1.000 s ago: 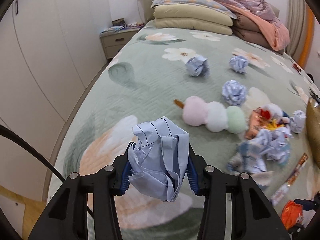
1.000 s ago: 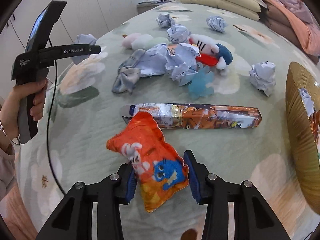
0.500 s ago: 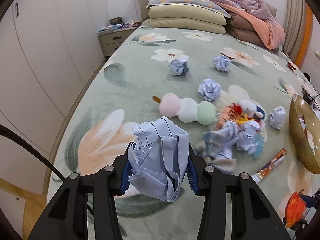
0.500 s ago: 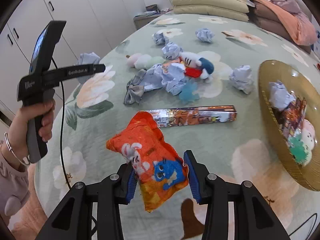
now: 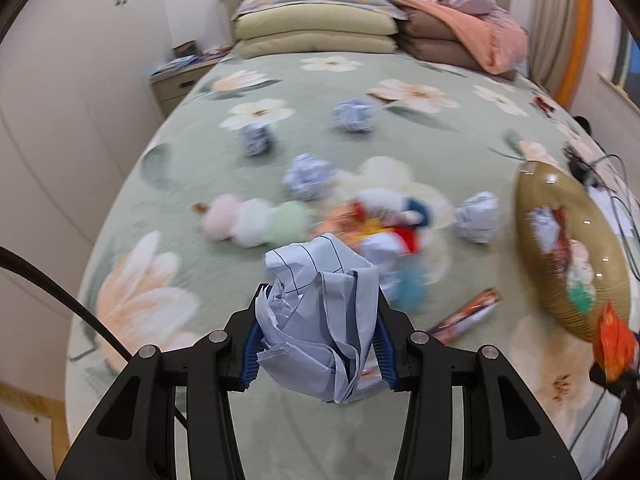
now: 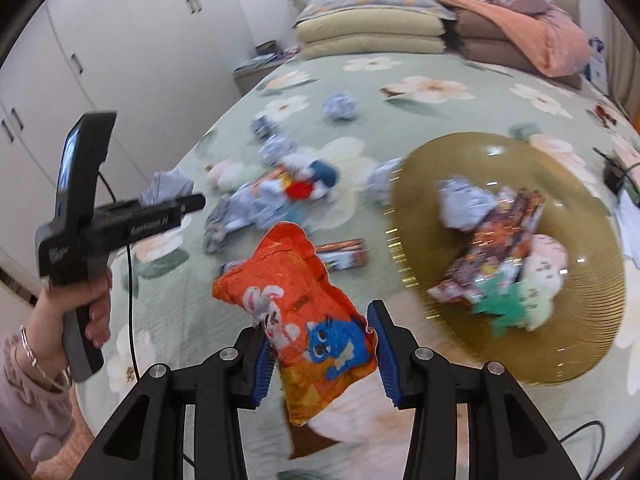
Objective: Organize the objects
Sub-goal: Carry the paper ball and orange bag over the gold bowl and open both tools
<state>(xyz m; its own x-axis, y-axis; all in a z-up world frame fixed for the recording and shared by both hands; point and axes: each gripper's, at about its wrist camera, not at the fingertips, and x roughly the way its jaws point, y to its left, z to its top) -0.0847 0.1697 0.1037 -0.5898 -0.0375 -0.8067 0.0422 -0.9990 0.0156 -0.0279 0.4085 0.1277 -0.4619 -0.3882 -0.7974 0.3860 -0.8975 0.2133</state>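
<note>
Both grippers are being held above the flowered bed [image 5: 224,264], each loaded with one item.

A crumpled ball of lined paper [image 5: 320,320] is being pinched between the blue pads of the left gripper [image 5: 318,338], clear of the bedcover. An orange snack packet [image 6: 304,320] is being gripped by the right gripper [image 6: 320,356], the left pad pressed on it and the right pad at its edge. The packet is being held just beside the gold bowl [image 6: 592,340], which is already holding paper, wrappers and soft toys. Loose paper balls [image 5: 352,116] and a plush skewer [image 5: 252,222] are lying on the bed, blurred.
</note>
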